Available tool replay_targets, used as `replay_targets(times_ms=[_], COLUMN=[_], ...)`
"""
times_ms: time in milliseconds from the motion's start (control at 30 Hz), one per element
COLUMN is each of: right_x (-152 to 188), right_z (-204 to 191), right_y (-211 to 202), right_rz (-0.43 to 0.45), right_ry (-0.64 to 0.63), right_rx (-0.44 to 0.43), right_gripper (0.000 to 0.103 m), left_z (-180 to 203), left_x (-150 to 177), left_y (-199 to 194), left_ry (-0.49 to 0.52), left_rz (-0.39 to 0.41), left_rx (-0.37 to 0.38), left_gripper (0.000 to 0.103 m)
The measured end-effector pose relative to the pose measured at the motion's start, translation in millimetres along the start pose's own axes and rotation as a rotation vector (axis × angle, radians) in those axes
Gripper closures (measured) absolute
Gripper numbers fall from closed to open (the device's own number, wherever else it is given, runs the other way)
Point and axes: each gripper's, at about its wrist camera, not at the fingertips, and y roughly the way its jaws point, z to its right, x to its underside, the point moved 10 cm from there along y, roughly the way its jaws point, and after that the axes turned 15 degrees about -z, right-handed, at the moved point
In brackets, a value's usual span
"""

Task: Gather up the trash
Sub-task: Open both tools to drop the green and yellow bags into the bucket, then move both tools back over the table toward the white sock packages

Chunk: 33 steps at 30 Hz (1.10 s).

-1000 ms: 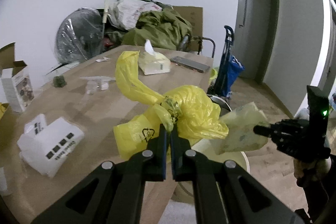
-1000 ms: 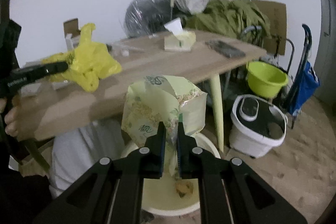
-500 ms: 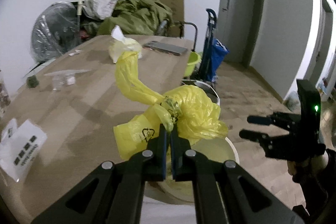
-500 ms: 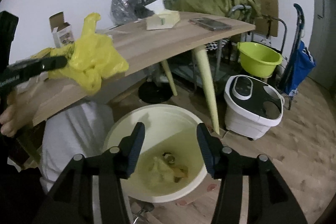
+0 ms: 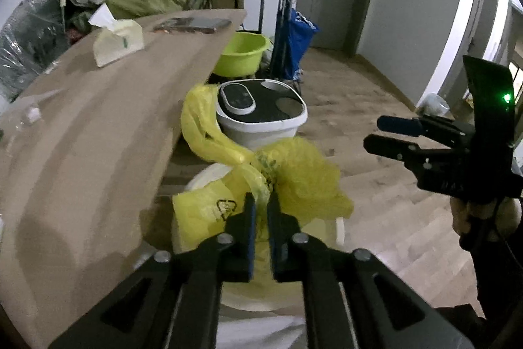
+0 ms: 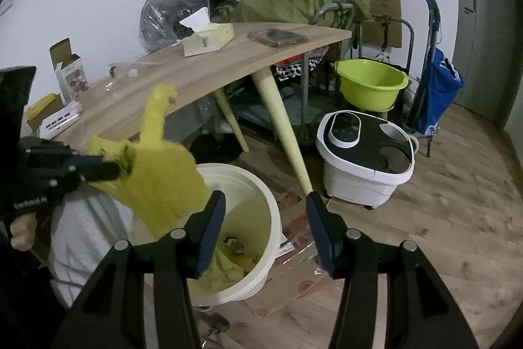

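Observation:
A crumpled yellow plastic bag (image 5: 294, 182) hangs above the white round bin (image 6: 261, 185) beside the table edge. My left gripper (image 5: 260, 198) has the bag's knot between its pads, and its jaws are opening, with only a narrow gap showing. The right wrist view has the left gripper (image 6: 112, 167) at the left, the yellow bag (image 6: 163, 179) drooping from its tips over the bin. My right gripper (image 6: 265, 197) stands open and empty above the bin's right rim. Pale crumpled trash (image 6: 228, 251) lies inside the bin.
The wooden table (image 5: 81, 136) runs along the left and bears a tissue box (image 6: 209, 38). A white foot bath (image 6: 366, 159), a green basin (image 6: 372, 80) and a blue trolley bag (image 6: 434, 87) stand on the floor behind the bin. Flat cardboard (image 6: 294, 283) lies under it.
My left gripper carried the yellow bag off the table and down over the bin, and its jaws parted a little. My right gripper opened and the pale paper bag dropped into the bin.

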Motion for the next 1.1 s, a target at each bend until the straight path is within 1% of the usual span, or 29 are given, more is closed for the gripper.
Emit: replay_targets(times_ms=[33,67,100,133,333,600,833,1100], right_x=[0.3,0.3,0.4,0.5,-1.6,-17.5,-35.0,-57.4], right_z=[0.1,-0.4,-0.7,-0.8,-4.9,-33.3,-66.6,-109.9], right_y=[-0.6,-0.9,-1.4,-1.4,-0.9,-3.3,1.0,8.3], right_rz=[-0.001,-0.001,-0.001,-0.002,-0.003,0.008,0.008,0.012], right_ry=[0.0,0.0,0.0,0.0,-0.007,-0.074,-0.142,-0.23], right_rx=[0.002,0.003,0.005,0.005,0.008,-0.001,-0.018,-0.044], right_gripper=[0.054,0.054,0.054,0.054,0.054,0.054,0.054,0.054], left_z=[0.9,0.7,0.4,-0.2,-1.2,-22.8,-57.4,-106.1], left_x=[-0.5,-0.2,-0.2,-0.4,-3.1,-0.2,11.6,35.0], left_y=[1.6,2.1,1.2,0.9,-13.0,-43.2,-73.7,-100.6], left_ry=[-0.002,-0.007,-0.014,-0.018,-0.028,-0.07,-0.145,-0.251], left_rz=[-0.004,-0.005,-0.002,0.0,0.032,0.106,0.173,0.219], left_rx=[0.004,0.009,0.018,0.024,0.054,0.041,0.004,-0.055], left_gripper=[0.077,0.07,0.059,0.055,0.053,0.052,0.051,0.051])
